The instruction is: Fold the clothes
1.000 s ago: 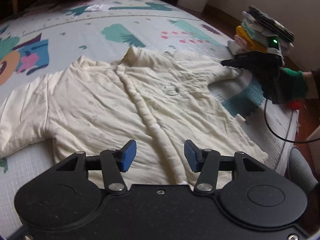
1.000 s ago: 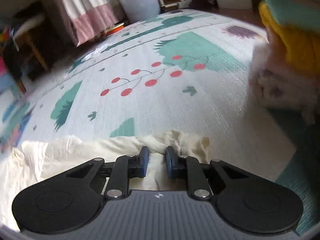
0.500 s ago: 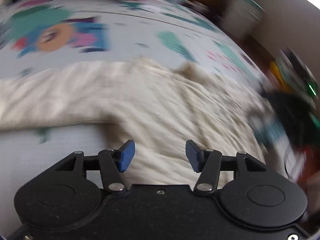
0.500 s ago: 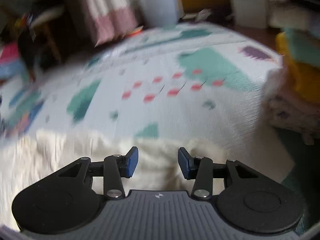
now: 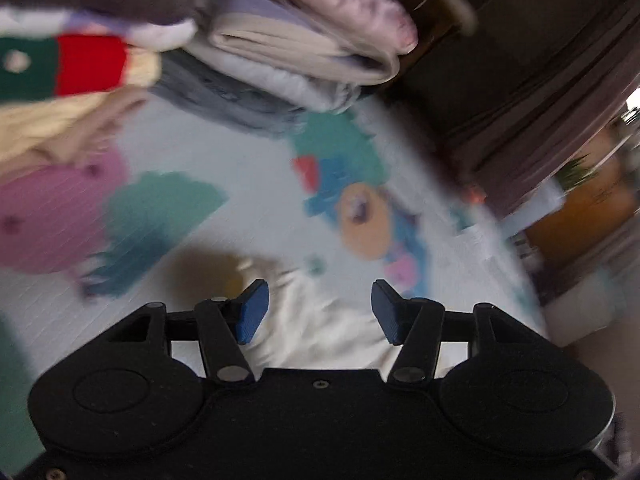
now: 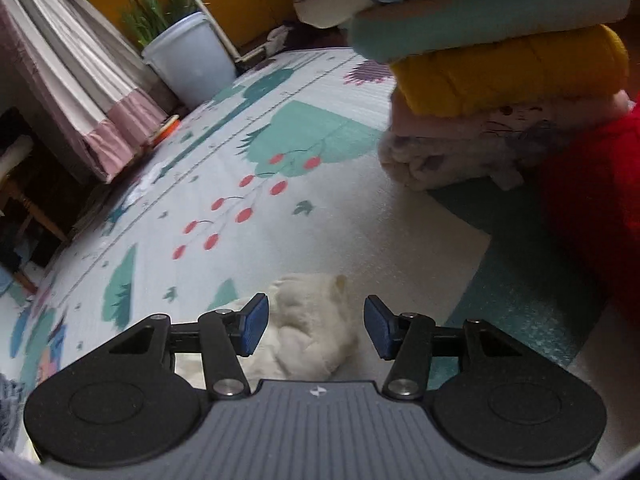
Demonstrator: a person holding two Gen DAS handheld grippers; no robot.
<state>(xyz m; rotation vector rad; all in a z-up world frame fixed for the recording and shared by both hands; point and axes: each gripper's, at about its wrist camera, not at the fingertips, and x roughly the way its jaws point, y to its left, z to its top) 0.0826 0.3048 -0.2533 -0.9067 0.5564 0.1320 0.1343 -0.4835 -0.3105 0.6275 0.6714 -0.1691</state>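
Nearest in the right wrist view, the right gripper has its blue-padded jaws spread wide and holds nothing; a bunched end of the cream quilted cotton garment lies on the mat between and just beyond them. The left gripper is likewise wide open and empty, with more of that cream cloth below its tips, though this view is blurred. Beyond stretches the pale printed play mat. Farther at 1 o'clock sits a stack of folded clothes, yellow and teal among them; the left view shows another folded pile at 12 o'clock. Judging by these, several pieces are done, while the cream garment looks not yet folded.
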